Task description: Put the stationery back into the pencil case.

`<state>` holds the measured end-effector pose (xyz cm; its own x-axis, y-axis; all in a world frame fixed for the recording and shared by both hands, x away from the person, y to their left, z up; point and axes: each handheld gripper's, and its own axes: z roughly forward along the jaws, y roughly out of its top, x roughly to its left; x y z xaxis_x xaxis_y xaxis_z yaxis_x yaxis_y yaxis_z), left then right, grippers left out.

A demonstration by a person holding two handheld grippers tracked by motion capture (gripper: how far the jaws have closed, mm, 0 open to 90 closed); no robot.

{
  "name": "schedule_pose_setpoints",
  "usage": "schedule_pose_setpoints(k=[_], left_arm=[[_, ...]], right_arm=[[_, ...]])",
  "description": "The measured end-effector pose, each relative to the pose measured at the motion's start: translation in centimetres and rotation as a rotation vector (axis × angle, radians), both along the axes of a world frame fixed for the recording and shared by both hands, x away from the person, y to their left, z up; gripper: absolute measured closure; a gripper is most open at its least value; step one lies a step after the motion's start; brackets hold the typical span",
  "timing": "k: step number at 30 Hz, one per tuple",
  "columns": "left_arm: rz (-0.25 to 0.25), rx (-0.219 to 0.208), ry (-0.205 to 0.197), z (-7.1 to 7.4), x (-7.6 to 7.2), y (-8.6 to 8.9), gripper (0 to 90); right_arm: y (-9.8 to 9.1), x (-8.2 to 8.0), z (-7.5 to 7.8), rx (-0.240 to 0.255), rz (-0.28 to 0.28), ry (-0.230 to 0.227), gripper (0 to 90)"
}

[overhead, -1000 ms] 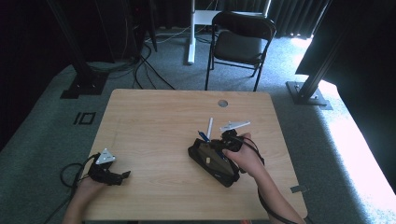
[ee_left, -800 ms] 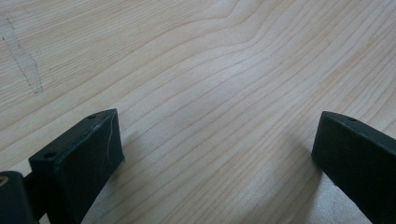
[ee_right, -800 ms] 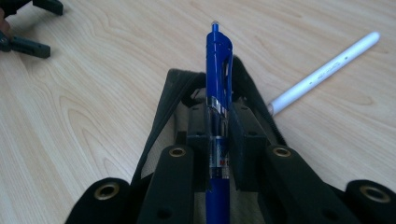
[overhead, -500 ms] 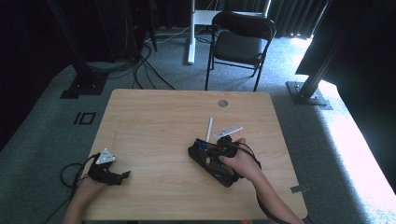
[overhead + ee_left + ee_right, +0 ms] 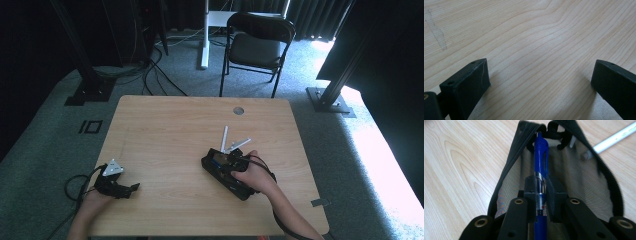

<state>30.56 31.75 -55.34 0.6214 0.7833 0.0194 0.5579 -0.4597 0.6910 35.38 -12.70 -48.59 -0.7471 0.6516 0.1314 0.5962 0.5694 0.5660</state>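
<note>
Right hand-held gripper: my right hand-held gripper [image 5: 541,195] is clamped on a blue pen [image 5: 540,167], one pad on each side of its barrel near the silver band; in the high view it sits [image 5: 235,165] over the pouch, right of the worktop's middle.
Blue pen: it runs straight out from between my jaws, its far end pushed into the open mouth of the black mesh pouch [image 5: 584,170], with the clip facing up.
Black mesh pouch: it lies flat on the worktop [image 5: 170,130], slanting from upper left to lower right in the high view [image 5: 222,172], with my right hand [image 5: 252,176] resting over its near end. Its zip edges are spread apart around the pen.
White pens: two white pens [image 5: 224,138] [image 5: 239,145] lie on the wood just beyond the pouch's mouth, fanned apart; one shows in the right gripper view [image 5: 614,138] outside the pouch.
Left hand-held gripper: my left hand-held gripper [image 5: 131,188] rests low at the near left corner of the worktop, well apart from the pouch, its jaws spread wide over bare wood [image 5: 536,50] with nothing between them.
Left hand: my left hand [image 5: 95,200] grips it from behind.
</note>
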Motion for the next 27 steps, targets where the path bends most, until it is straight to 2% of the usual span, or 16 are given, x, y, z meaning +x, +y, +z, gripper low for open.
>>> schedule_pose_setpoints(k=[9, 14, 16, 20, 24, 27], left_arm=[[0.000, 0.000, 0.000, 0.0, 0.0, 0.0, 2.1], [0.000, 0.000, 0.000, 0.0, 0.0, 0.0, 2.1], [0.000, 0.000, 0.000, 0.0, 0.0, 0.0, 2.1], [0.000, 0.000, 0.000, 0.0, 0.0, 0.0, 2.1], [0.000, 0.000, 0.000, 0.0, 0.0, 0.0, 2.1], [0.000, 0.001, 0.000, 0.0, 0.0, 0.0, 2.1]], right_arm=[[0.0, 0.1, -0.3, 0.015, 0.008, 0.029, 77.0], [-0.5, 0.1, 0.6, 0.051, -0.004, 0.014, 75.4], [-0.8, 0.1, 1.2, 0.083, -0.011, 0.003, 75.4], [-1.6, 0.8, 2.4, 0.121, -0.049, -0.031, 74.3], [-2.4, 2.5, 3.1, 0.155, -0.120, -0.072, 72.3], [-2.8, 4.0, 3.0, 0.148, -0.163, -0.087, 70.8]])
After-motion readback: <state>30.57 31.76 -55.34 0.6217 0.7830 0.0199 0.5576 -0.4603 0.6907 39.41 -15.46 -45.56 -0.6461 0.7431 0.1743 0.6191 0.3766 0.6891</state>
